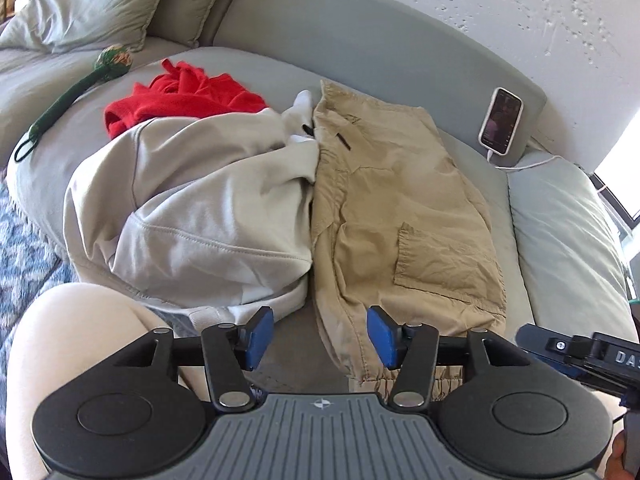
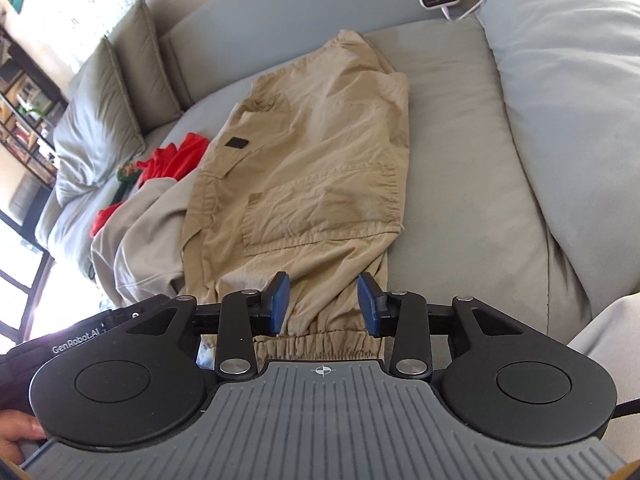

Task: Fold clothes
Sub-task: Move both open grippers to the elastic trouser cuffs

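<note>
- Your left gripper (image 1: 320,336) stands part-way open, blue pads (image 1: 260,336) apart with nothing pinched; below the gap you see bare couch and the left edge of the khaki trousers (image 1: 400,208).
- Your right gripper (image 2: 323,304) is likewise part-open and holds nothing; its pads hang over the near trouser leg, just beyond the elastic cuff (image 2: 320,342). Whether they touch the cloth you cannot tell.
- The trousers lie folded on the grey couch seat (image 2: 452,160), cuffs at the near edge, pocket flap facing up.
- Touching their left side is a crumpled light grey sweatshirt (image 1: 200,208); a red garment (image 1: 180,96) sits beyond it, farther left.
- A green stick-like toy (image 1: 76,92) rests far left on the couch.
- A phone (image 1: 501,120) leans against the backrest, far right, with a white cable plugged in.
</note>
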The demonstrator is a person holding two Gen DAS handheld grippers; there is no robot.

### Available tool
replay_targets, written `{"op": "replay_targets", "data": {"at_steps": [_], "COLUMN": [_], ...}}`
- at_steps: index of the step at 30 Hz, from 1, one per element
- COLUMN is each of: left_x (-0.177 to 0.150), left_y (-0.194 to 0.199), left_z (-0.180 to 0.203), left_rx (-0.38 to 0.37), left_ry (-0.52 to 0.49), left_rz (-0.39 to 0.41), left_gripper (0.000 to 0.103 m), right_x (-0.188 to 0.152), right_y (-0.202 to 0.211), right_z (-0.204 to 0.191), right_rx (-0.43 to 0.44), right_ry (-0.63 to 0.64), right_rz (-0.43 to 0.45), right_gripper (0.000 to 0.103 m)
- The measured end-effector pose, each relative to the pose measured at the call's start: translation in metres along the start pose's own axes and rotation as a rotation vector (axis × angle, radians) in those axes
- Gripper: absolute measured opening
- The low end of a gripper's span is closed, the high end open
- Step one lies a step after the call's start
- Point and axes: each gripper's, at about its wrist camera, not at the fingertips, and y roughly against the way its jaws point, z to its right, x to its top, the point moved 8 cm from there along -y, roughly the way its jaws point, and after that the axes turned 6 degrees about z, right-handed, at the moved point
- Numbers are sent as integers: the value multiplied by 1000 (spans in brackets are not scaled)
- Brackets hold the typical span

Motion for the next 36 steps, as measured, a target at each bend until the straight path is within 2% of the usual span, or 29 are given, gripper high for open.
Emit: {"op": "replay_targets", "data": {"at_steps": [2,4,8,11,12,14,17,18,20,21,23,24,27,32,33,34,35,36], "left_x": [3,9,30,44,48,57,72,75,78,78,72,66,44,5,-3,-8,-14,-19], "left_y": [-5,-8,-15,-37,-46,-63,-84,-89,-89,-82,-64,-52,-17,4,0,-5,-12,-20], "left_z": [-13,-24,-27,-22,-22,-31,-54,-61,-66,-63,-53,-48,-31,-1,3,4,6,8], "left_rx": [15,6,-118,-185,-184,-142,-30,-17,-52,-64,-83,-92,-145,-264,-265,-256,-243,-238], "left_ry": [73,138,282,331,336,363,349,363,393,360,294,265,197,190,197,209,229,252], "left_rz": [-14,-10,23,21,24,48,79,68,11,-9,-12,-10,-10,-50,-60,-76,-96,-114], "left_gripper": [45,41,41,41,40,33,15,13,14,17,31,45,62,72,73,73,73,73], "right_x": [2,4,4,1,-1,-4,-9,-10,-9,-8,-3,-1,8,11,10,8,6,4], "right_y": [5,9,6,-3,-7,-15,-20,-22,-24,-24,-22,-20,-12,-1,0,0,0,1], "right_z": [-1,-2,-6,-11,-12,-16,-18,-18,-16,-15,-13,-12,-6,17,22,28,32,35], "right_rx": [16,38,59,66,68,66,51,41,27,30,44,51,65,48,41,39,44,53], "right_ry": [-18,-32,-16,0,3,8,38,47,50,40,19,8,-33,-112,-129,-152,-176,-192], "right_rz": [9,23,24,9,0,-21,-37,-38,-41,-41,-37,-35,-22,-16,-20,-28,-30,-25], "right_gripper": [55,55,55,55,55,55,55,55,55,55,55,55,55,57,60,80,95,95]}}
